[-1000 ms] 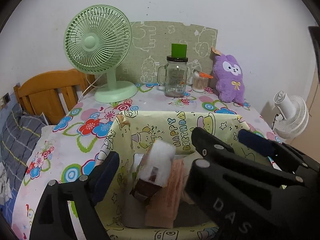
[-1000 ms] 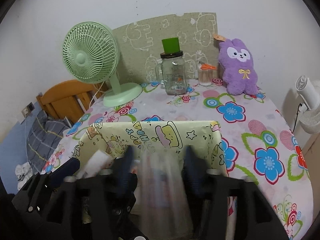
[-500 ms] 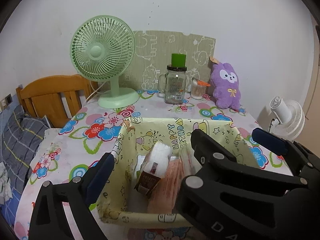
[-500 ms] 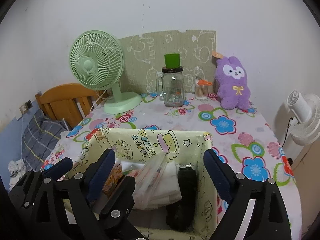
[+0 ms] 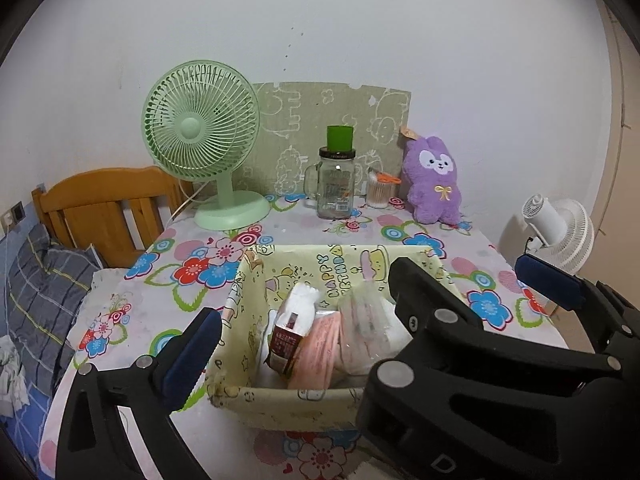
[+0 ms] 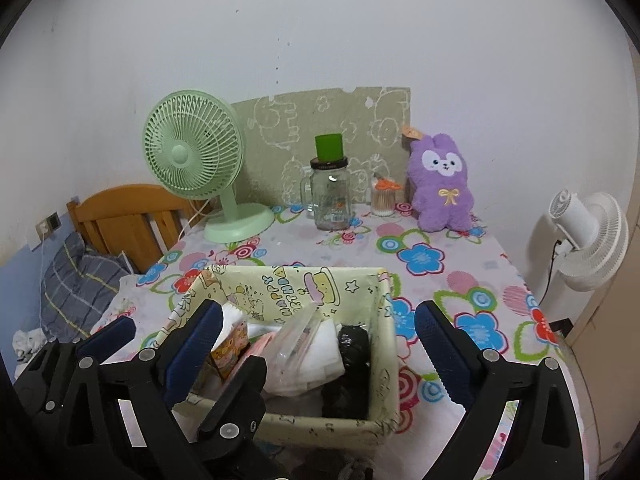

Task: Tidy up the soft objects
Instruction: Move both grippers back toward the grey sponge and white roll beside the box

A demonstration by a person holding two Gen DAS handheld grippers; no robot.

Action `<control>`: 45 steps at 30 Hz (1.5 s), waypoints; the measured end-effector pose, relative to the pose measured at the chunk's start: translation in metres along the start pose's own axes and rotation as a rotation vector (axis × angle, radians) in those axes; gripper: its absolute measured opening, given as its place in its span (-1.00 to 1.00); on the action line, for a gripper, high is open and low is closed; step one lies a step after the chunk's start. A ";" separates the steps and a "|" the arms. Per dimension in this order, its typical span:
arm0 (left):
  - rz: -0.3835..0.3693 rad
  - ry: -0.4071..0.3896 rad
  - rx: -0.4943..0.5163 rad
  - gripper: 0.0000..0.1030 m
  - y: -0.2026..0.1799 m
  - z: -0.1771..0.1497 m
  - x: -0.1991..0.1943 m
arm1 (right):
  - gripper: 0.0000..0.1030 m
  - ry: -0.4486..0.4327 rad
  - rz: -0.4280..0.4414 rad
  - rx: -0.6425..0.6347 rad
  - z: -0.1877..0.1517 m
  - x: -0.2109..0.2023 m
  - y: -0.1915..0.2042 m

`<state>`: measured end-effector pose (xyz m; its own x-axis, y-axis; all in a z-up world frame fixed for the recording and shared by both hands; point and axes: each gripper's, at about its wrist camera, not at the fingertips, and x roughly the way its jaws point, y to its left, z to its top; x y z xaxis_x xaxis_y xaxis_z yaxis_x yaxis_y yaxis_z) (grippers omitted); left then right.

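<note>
Both my grippers, left and right, have pulled back above the yellow fabric bin, jaws just opened wide and empty, soft packets lying inside.

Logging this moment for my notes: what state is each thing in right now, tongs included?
Left tongs: open, empty, jaws just been opening.
Right tongs: open, empty, jaws just been opening.
Bin: upright, packed with soft packs.
Clear bag: leaning inside the bin.
Jar: upright, lid on.
Plush: upright against the wall.
Green fan: upright; running or not, cannot tell.
</note>
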<state>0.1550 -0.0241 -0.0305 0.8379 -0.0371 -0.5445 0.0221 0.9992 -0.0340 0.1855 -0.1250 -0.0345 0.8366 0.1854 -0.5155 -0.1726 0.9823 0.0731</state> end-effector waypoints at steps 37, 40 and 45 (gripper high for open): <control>-0.001 -0.072 0.007 0.99 -0.033 -0.035 -0.078 | 0.97 -0.085 -0.030 -0.036 -0.030 -0.095 -0.013; 0.000 -0.065 0.002 0.99 -0.037 -0.040 -0.081 | 0.97 -0.079 -0.031 -0.036 -0.035 -0.099 -0.016; 0.017 -0.064 -0.018 0.99 -0.043 -0.051 -0.084 | 0.97 -0.076 -0.037 -0.031 -0.043 -0.103 -0.021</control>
<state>0.0559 -0.0644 -0.0258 0.8713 -0.0188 -0.4903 -0.0013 0.9992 -0.0407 0.0809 -0.1659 -0.0201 0.8794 0.1520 -0.4512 -0.1560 0.9873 0.0285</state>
